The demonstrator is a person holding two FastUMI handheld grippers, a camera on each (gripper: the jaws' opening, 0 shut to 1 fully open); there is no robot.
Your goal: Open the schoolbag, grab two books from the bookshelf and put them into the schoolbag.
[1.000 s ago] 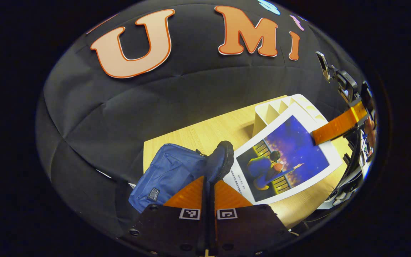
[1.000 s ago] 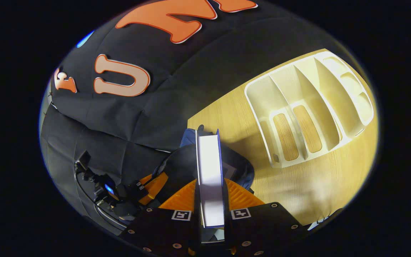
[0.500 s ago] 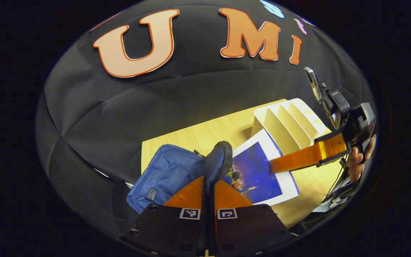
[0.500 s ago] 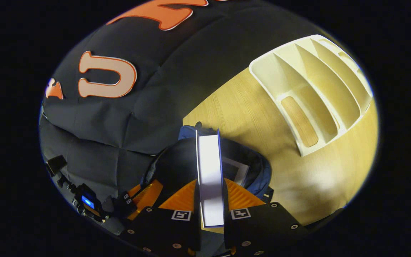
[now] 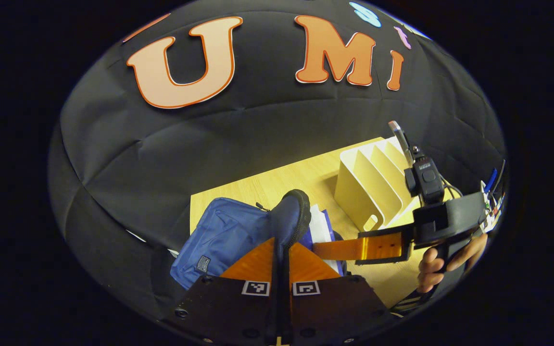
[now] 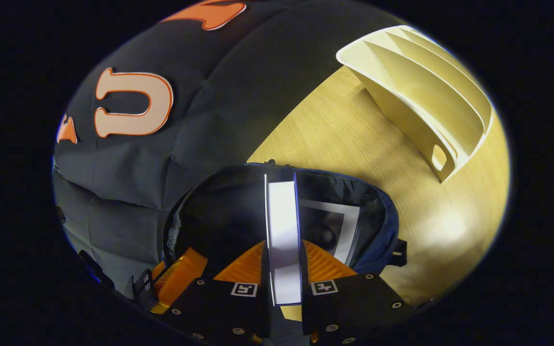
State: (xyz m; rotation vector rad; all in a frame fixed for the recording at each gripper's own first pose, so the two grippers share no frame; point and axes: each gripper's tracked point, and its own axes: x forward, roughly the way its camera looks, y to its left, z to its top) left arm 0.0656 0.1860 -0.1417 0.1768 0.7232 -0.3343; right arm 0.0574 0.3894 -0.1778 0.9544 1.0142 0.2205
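Your left gripper (image 5: 282,245) is pinched on the rim of the blue schoolbag (image 5: 224,235), which sits at the near left of the wooden table (image 6: 354,139), its mouth open. Inside, one book (image 6: 337,226) lies against the bag's wall. Your right gripper (image 6: 284,269) clamps a second book (image 6: 283,230) by its edge, lowered into the opening. To the right stands the cream bookshelf (image 6: 421,91), its visible slots empty.

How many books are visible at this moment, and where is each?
2. One book is clamped edge-on in the right gripper, over the open schoolbag. Another book already lies inside the bag. The bookshelf slots look empty; others may be hidden.
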